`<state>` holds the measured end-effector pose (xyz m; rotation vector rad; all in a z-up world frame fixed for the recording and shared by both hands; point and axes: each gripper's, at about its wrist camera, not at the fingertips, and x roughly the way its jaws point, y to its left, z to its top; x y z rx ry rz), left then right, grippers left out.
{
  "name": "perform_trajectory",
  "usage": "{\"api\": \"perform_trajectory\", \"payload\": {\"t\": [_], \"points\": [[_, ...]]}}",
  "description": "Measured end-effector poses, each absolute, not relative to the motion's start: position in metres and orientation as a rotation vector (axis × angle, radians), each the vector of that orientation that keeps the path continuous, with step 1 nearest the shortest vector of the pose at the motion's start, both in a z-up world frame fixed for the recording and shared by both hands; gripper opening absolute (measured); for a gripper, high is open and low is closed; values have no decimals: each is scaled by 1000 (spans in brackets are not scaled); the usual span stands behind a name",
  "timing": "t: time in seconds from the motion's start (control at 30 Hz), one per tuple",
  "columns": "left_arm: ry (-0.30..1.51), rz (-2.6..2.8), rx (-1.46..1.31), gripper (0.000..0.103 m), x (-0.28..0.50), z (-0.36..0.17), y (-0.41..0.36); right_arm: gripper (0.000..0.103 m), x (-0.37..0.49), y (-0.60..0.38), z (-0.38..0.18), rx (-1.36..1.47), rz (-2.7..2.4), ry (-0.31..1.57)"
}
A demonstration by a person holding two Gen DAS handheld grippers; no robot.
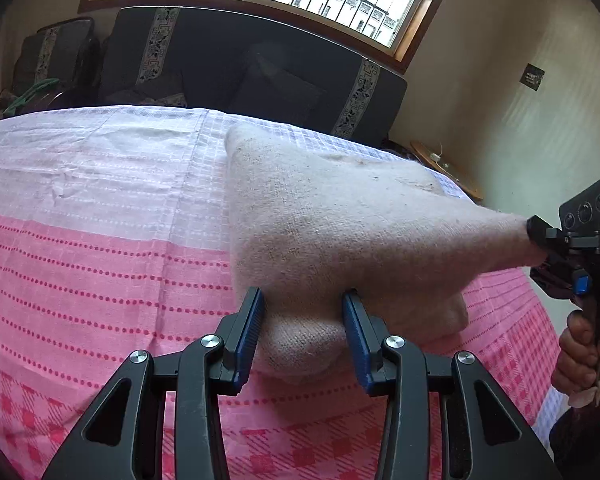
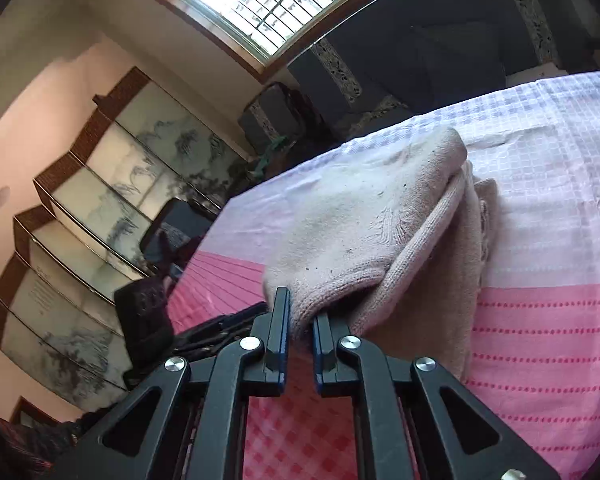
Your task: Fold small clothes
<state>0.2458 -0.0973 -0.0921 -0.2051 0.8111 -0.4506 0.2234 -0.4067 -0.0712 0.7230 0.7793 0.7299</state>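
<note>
Both grippers pinching pale beige knit garment (image 1: 340, 220), lint-flecked, folded over

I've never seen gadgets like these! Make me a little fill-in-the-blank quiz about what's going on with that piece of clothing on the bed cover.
1. The beige knitted garment lies on a checked cover coloured white and ____.
2. The right gripper is shut on a ____ of the garment.
3. The left gripper has a thick, bunched fold of the garment between its ____-coloured pads.
4. Behind the bed, daylight comes through a barred ____.

Missing words: pink; corner; blue; window
</note>
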Motion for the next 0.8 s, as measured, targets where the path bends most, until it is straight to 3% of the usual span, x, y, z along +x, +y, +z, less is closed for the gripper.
{"api": "perform_trajectory", "payload": {"t": [0.17, 0.37, 0.43, 0.5, 0.53, 0.8], "points": [[830, -406, -277, 42, 249, -94, -76, 9, 228, -435, -147, 822, 581, 937], [793, -526, -175, 42, 236, -77, -110, 16, 225, -429, -151, 802, 621, 915], [816, -545, -93, 42, 238, -80, -129, 24, 225, -432, -152, 880, 659, 907], [832, -540, -43, 42, 239, -89, -138, 55, 224, -435, -150, 944, 697, 873], [836, -538, -25, 42, 239, -93, -141, 60, 223, -438, -147, 969, 724, 840], [849, -568, -21, 42, 242, -103, -134, 65, 269, -432, -148, 1015, 687, 937]]}}
